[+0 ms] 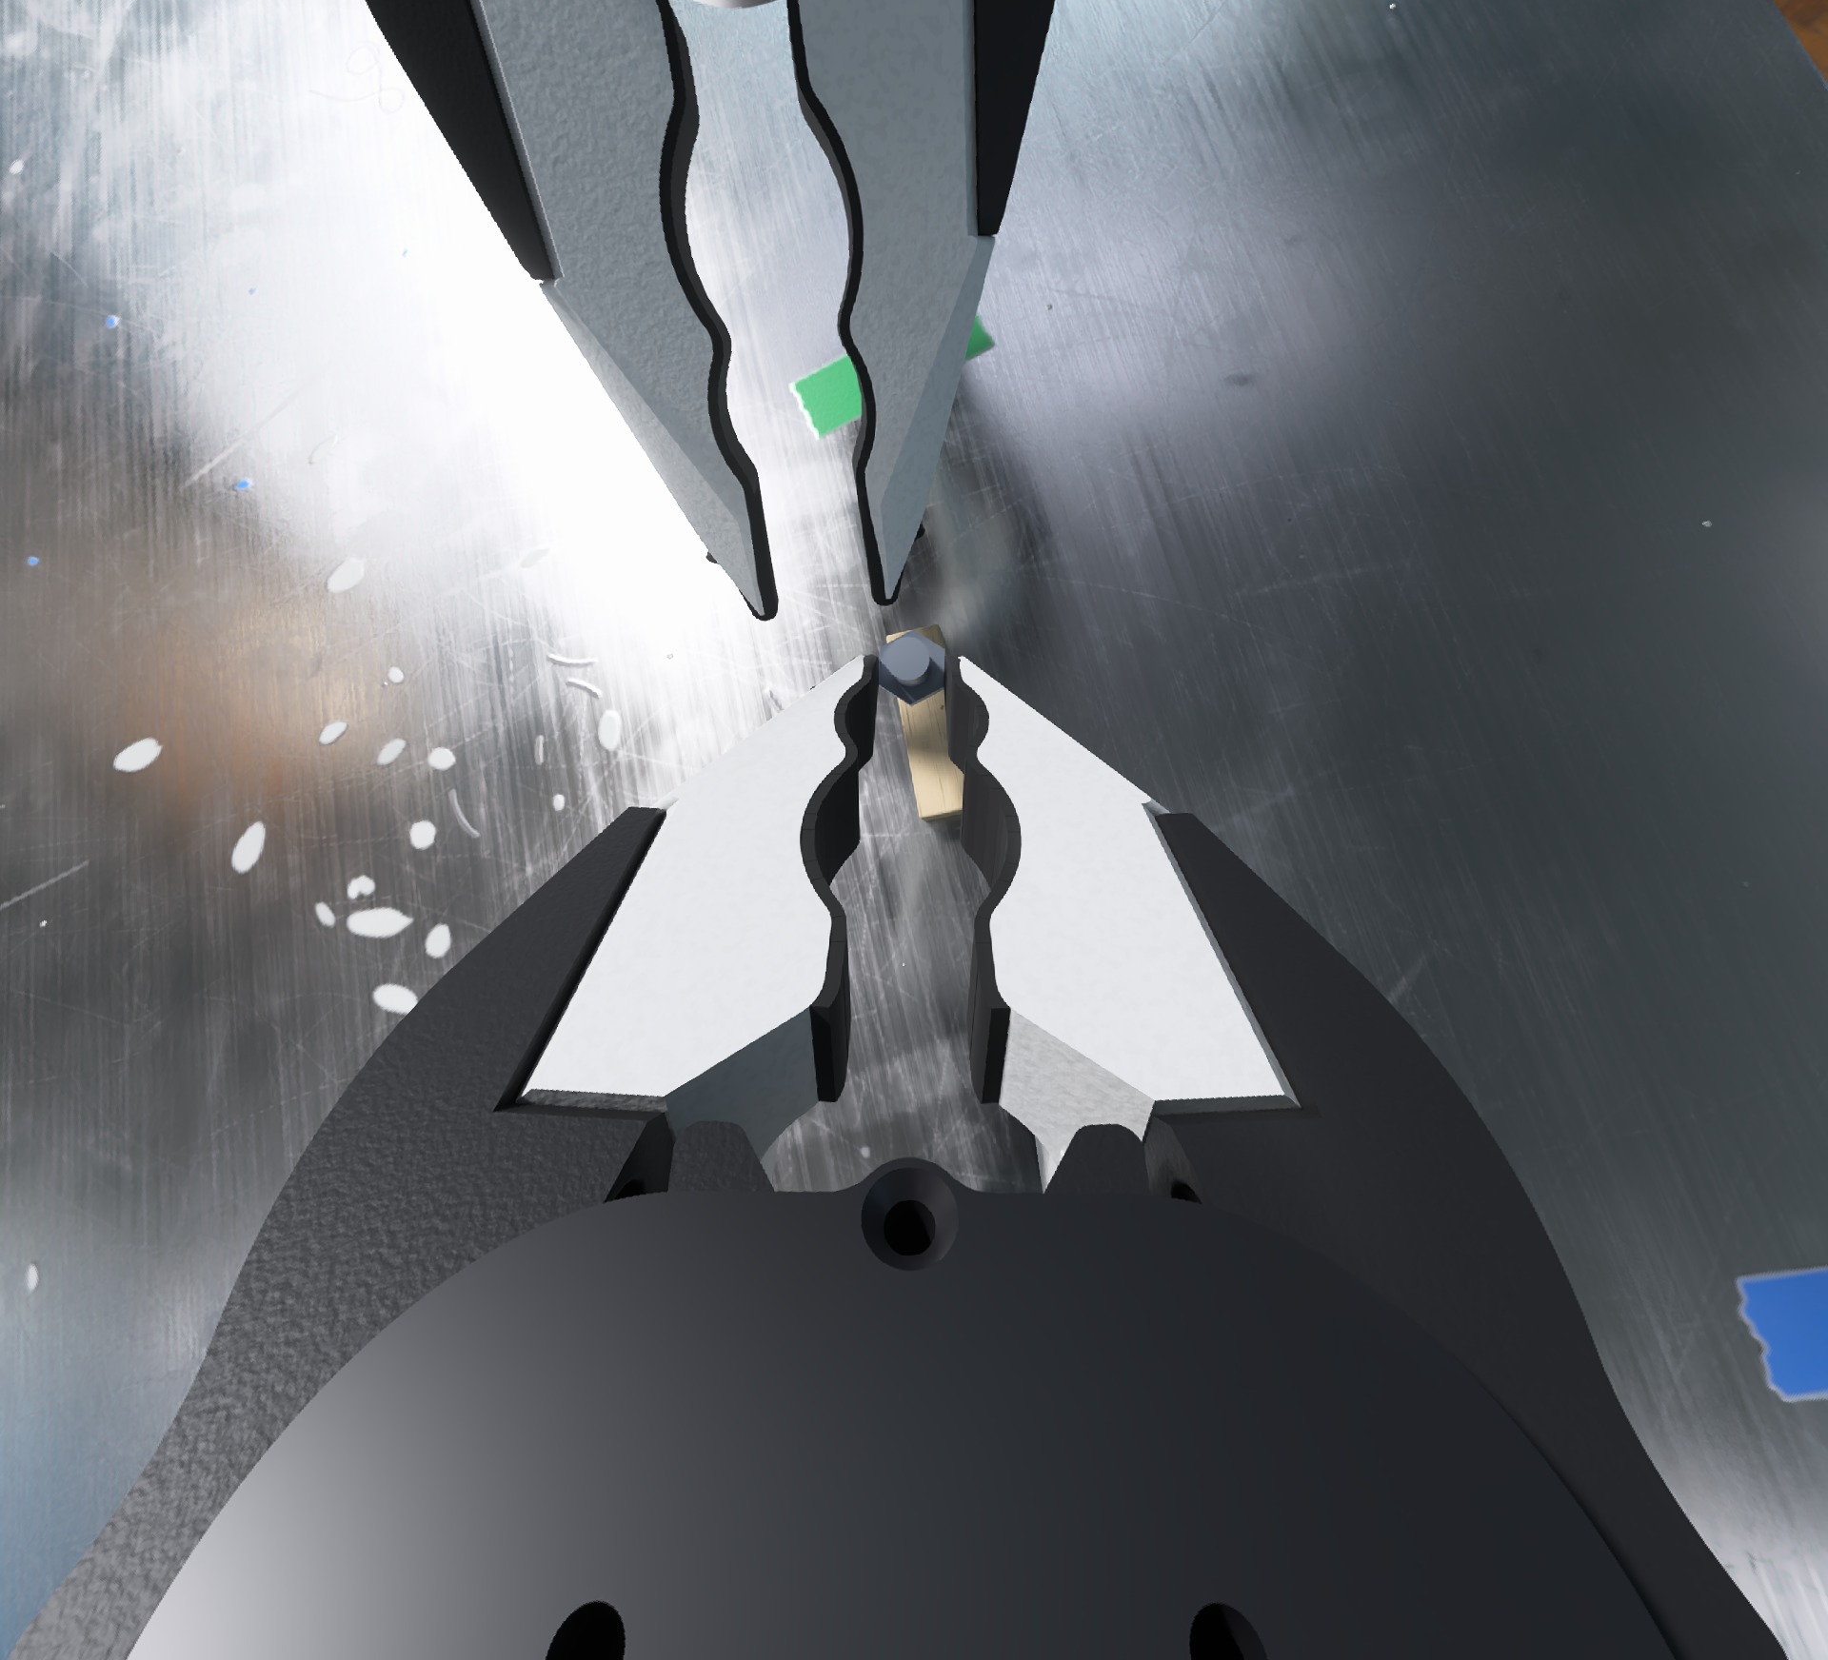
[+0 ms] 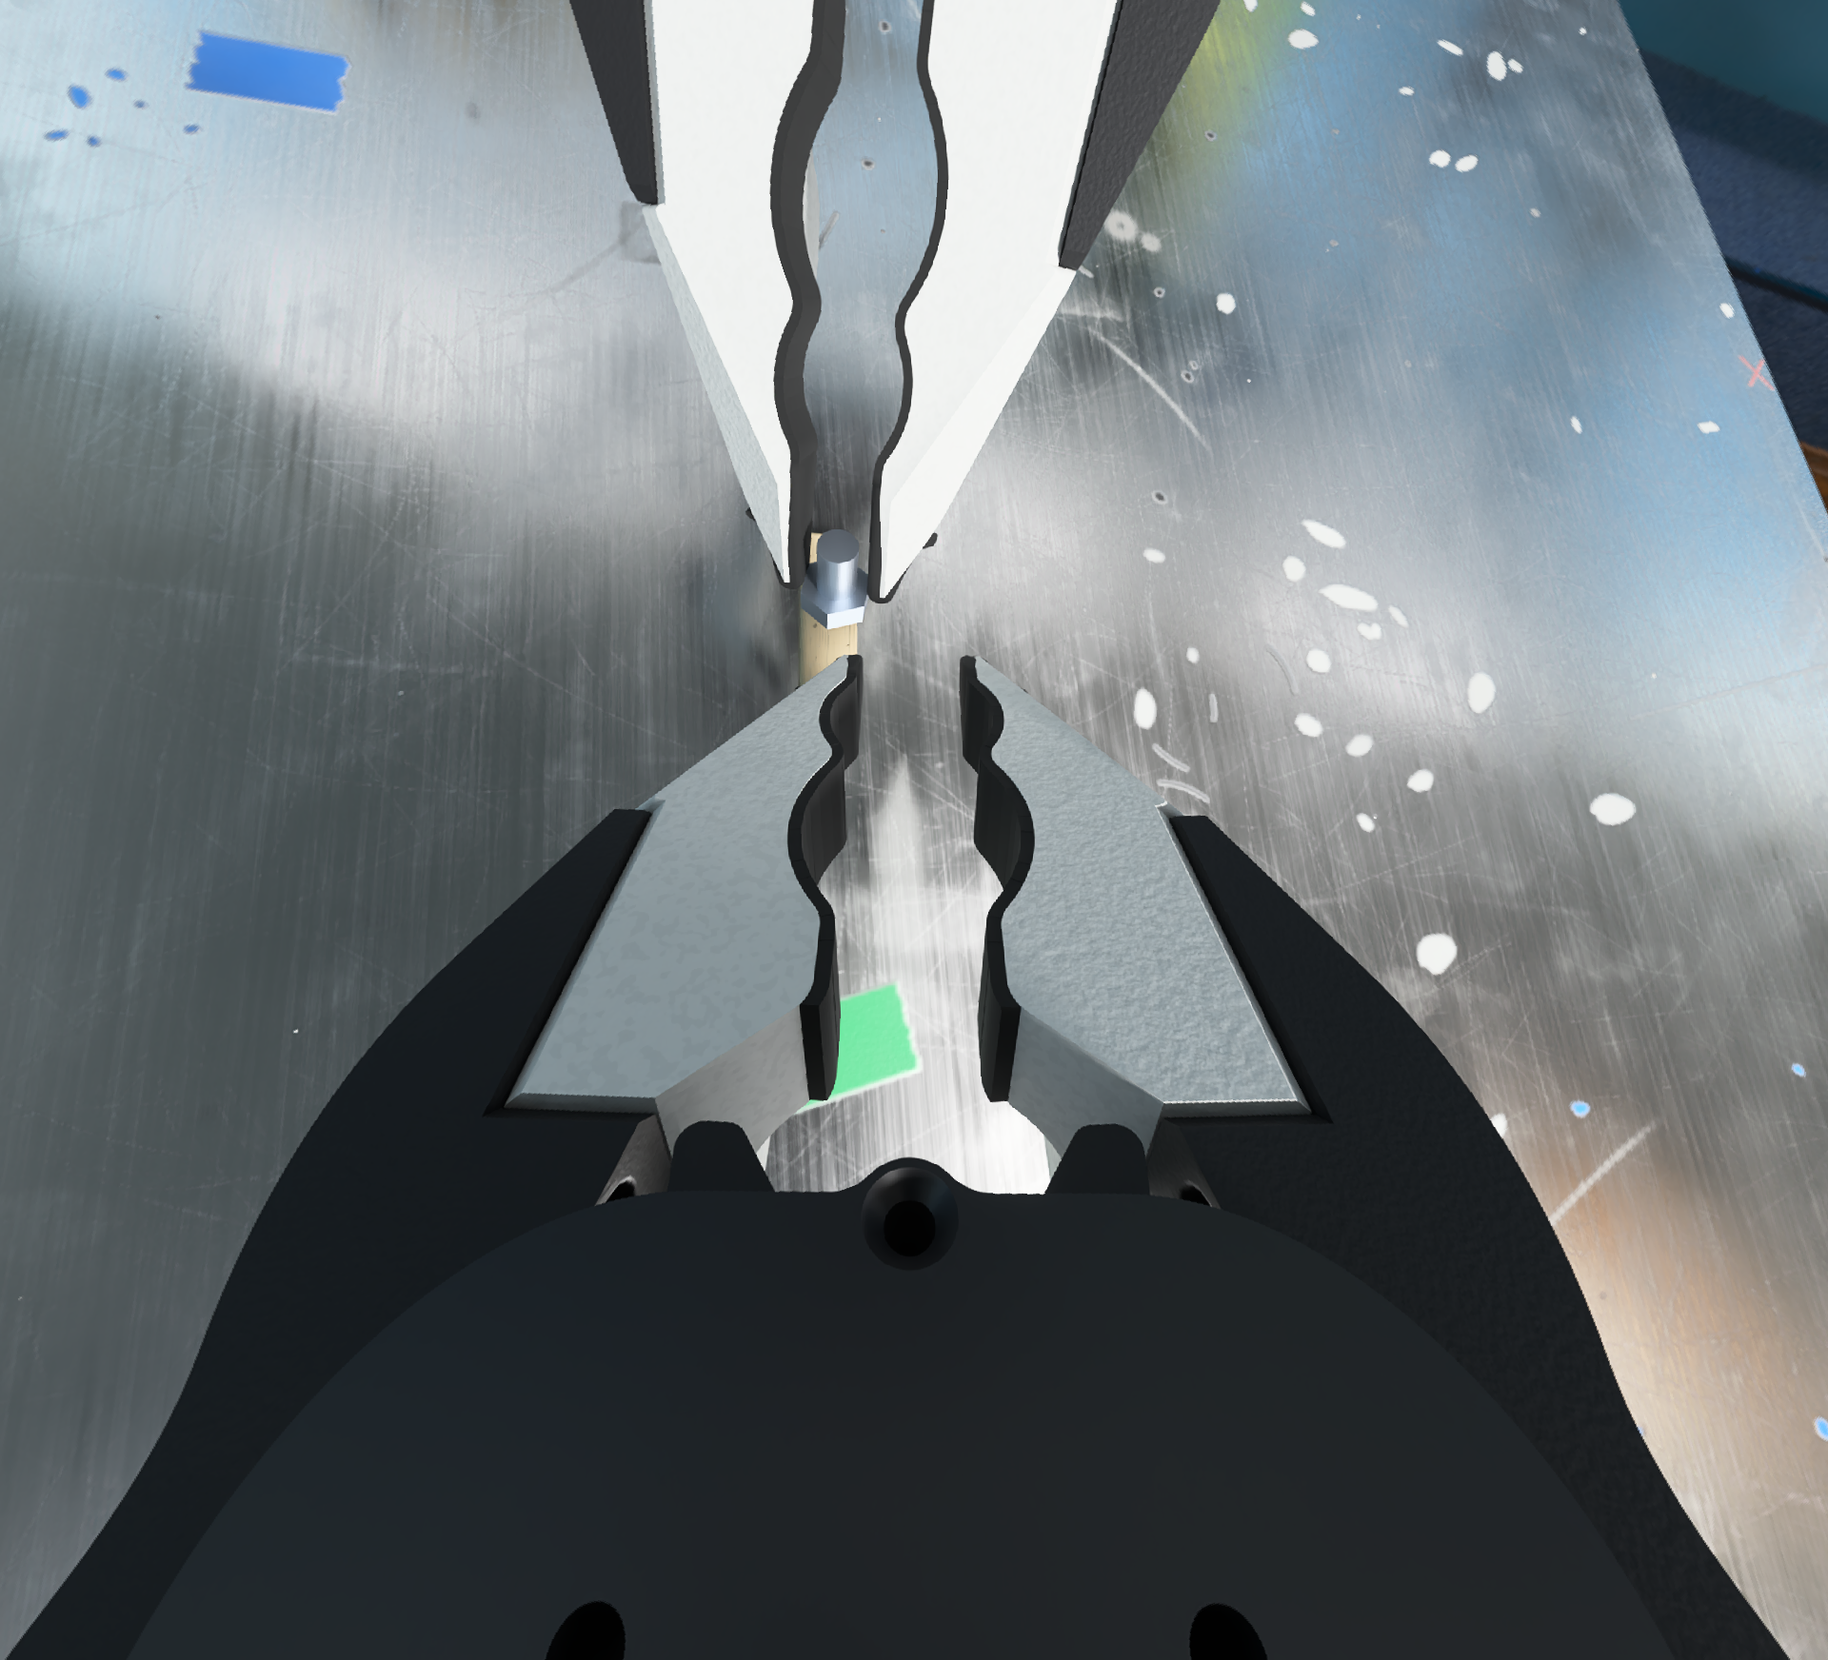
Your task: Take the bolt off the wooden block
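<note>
On the wooden block (image 1: 935, 772): the bolt (image 2: 834, 584) stands upright near one end, its hex part against the wood and its round part up.
Left tool (image 1: 915, 675): narrow, with one finger on each side of the bolt above the block; you cannot tell from either view whether the pads press it.
Right tool (image 2: 910, 668): narrow and empty, its tips just beside the block's bolt end, facing the left tool.
Block support: it lies flat on the desk (image 1: 1385, 525), and nothing pins it down.
Risk, block lifts: if the bolt sits tight, your pull probably drags the loose block up with it.
Risk, slip: the tips catch only a small part of the bolt, so a weak or off-centre squeeze may tip it over onto the wood.
Risk, clash: both tools crowd the same end of the block, so a careless sideways move may knock them together.
</note>
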Controlling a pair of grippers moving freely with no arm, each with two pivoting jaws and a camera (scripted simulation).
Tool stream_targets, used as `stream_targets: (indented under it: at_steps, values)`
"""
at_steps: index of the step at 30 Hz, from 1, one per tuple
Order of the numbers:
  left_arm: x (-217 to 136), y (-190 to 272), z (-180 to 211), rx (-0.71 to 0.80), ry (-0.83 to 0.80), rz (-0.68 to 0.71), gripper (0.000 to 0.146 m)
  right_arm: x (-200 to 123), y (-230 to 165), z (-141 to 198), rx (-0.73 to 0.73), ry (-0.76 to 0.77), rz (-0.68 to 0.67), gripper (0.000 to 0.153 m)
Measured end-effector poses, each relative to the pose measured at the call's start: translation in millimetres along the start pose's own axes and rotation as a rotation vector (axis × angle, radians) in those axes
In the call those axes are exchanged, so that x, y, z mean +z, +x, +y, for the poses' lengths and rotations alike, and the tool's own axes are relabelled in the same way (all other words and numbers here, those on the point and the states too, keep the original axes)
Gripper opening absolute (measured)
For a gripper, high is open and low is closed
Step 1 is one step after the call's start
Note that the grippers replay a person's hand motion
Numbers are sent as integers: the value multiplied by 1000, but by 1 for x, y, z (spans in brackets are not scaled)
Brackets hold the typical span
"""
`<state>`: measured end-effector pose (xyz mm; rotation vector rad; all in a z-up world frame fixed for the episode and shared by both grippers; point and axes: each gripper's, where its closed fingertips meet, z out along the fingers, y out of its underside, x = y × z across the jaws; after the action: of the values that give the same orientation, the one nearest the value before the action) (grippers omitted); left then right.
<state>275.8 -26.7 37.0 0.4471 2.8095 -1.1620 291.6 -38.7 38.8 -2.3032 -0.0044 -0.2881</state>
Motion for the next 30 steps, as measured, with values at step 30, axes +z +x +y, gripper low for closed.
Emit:
stream_targets:
  at_steps: [30]
  values:
    - [-4, -1, -5, 8, 47, -8, 13, -1, 2, 0, -17, 17, 16, 18]
